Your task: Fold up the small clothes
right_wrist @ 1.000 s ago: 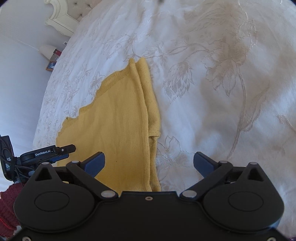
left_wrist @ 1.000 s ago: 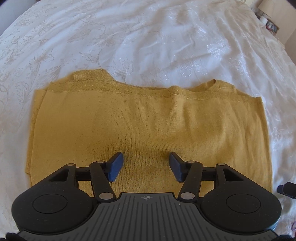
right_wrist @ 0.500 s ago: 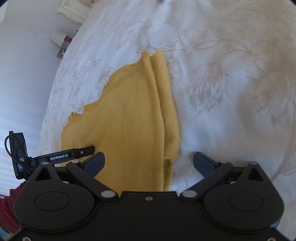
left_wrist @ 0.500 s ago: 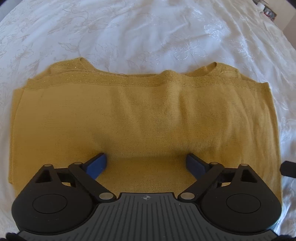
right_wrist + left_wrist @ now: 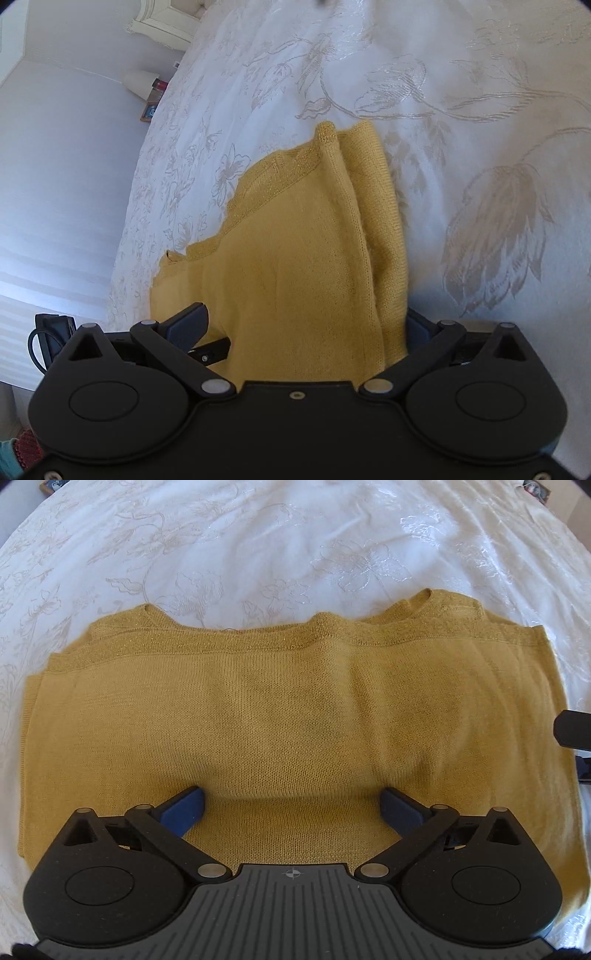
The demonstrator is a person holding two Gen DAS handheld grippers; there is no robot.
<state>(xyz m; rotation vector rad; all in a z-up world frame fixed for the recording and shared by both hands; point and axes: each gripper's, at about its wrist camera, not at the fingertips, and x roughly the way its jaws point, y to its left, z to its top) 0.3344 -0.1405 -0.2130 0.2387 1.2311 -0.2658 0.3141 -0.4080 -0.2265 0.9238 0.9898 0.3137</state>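
Knitwear, soft and limp: yellow top (image 5: 288, 716) lies flat on bed (image 5: 258, 535). Left tool (image 5: 291, 806) is opening, empty above it; right tool (image 5: 306, 325) gapes astride its side edge (image 5: 391, 266). Pinch both layers there.

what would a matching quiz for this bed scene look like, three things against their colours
Things:
1. top
2. bedspread
3. left claw pads

Colours:
a. blue
b. mustard yellow
c. white with pale flowers

Pairs: 1-b, 2-c, 3-a
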